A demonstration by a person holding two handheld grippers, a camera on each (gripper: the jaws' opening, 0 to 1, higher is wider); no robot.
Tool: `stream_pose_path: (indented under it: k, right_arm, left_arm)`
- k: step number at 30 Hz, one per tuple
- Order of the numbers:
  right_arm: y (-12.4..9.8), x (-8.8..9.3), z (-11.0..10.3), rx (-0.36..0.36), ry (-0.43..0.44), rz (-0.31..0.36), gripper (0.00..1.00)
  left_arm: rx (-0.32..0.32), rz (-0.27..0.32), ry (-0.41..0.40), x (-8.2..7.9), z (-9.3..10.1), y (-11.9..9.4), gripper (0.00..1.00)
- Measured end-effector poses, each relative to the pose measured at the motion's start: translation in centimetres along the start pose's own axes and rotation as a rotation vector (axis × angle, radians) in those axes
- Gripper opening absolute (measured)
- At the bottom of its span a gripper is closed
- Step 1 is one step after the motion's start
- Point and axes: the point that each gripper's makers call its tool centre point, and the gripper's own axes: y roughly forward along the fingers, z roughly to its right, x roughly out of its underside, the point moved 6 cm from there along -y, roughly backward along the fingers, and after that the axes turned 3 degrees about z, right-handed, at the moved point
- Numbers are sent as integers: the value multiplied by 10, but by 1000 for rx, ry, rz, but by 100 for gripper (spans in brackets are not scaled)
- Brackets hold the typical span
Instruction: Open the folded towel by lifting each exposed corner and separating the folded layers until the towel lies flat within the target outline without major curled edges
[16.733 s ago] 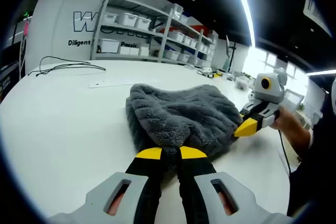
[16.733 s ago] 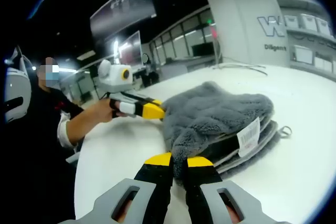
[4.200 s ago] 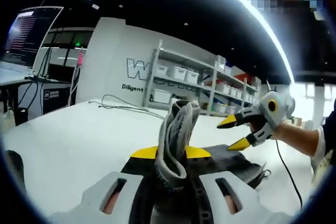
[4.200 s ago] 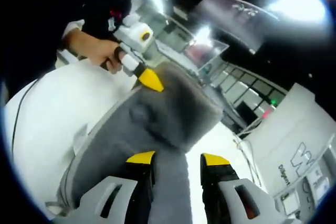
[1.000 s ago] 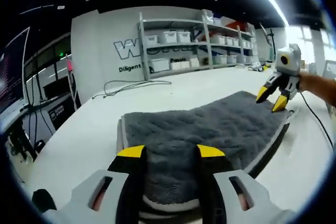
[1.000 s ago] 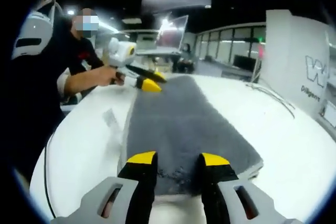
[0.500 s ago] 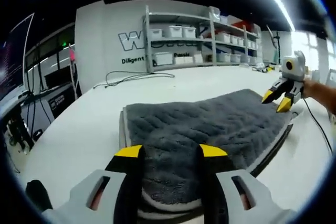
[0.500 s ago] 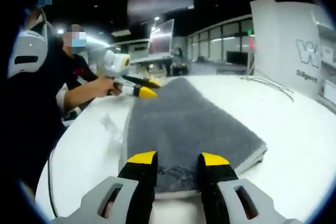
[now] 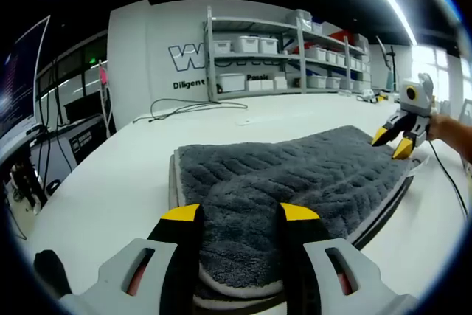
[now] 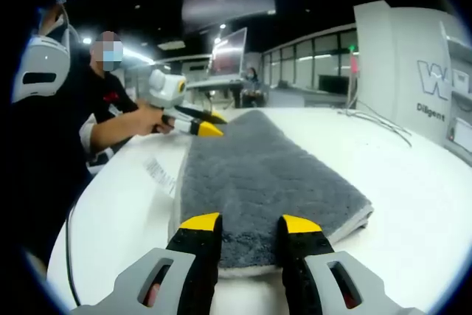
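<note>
Here the grey towel (image 9: 295, 175) lies spread along the white table (image 9: 110, 175) between the two tongs, one short end just ahead of the left gripper (image 9: 240, 213), the other before the right gripper (image 10: 251, 223), both gaping open and empty.

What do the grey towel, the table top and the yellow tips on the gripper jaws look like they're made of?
The towel looks like thick plush microfibre or terry: deep fuzzy pile with ribbed, wavy rows, matte grey. The table seems a smooth white laminate or painted board with a soft sheen; which one is unclear. The yellow tips on the left gripper look like moulded plastic or rubber, smooth, on black jaws.
</note>
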Motion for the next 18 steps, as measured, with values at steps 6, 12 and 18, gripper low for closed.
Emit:
stream_pose_path:
  k: [6, 12, 18]
  right_arm:
    - [-9, -6, -8, -3, -149, 31, 29]
    - [-16, -13, -22, -34, -195, 79, 31]
    - [-21, -15, -30, -66, -248, 78, 34]
  left_arm:
    - [30, 24, -51, -3, -2, -4, 43]
    - [64, 100, 0, -12, -1, -12, 58]
    - [86, 144, 34, -17, -3, -22, 60]
